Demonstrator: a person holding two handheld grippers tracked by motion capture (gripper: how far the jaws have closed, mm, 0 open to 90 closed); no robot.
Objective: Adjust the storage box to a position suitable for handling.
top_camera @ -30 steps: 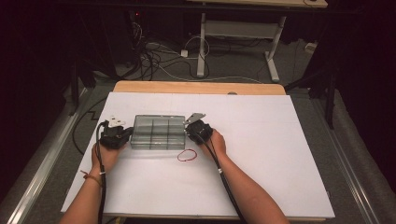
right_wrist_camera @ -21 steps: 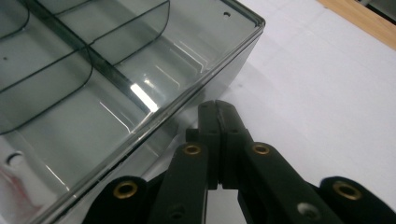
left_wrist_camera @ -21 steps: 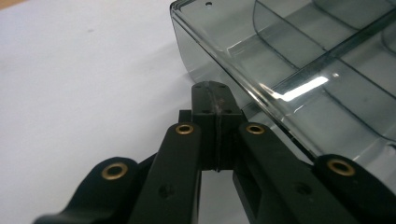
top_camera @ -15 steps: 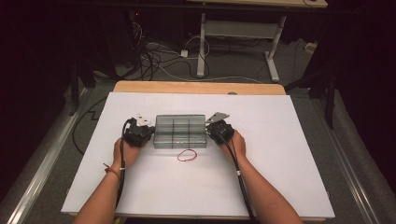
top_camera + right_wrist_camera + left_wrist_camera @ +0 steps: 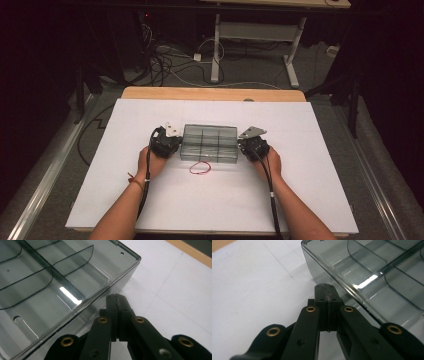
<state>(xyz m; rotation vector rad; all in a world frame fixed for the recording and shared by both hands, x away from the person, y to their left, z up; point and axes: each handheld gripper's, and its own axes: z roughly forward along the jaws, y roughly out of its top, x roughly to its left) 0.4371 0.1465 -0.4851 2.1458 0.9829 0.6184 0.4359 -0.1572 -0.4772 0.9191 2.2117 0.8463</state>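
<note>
Two grippers flank the clear compartment box (image 5: 209, 143) near the middle of the white desk (image 5: 310, 200): the left gripper (image 5: 176, 145) at its left end, the right gripper (image 5: 243, 146) at its right end. Both sets of fingers are pressed fully together, gripping nothing, tips just beside the box walls. Uneven pushing could make the box skew or slide over the red rubber band (image 5: 200, 168) lying just near of it.

Dim room behind a white counter (image 5: 150, 210)

Beyond the claws, the counter's wooden edge (image 5: 212, 93) meets grey floor (image 5: 260, 75) strewn with cables (image 5: 170, 62); a pale desk frame (image 5: 260, 35) stands farther back in darkness.
</note>
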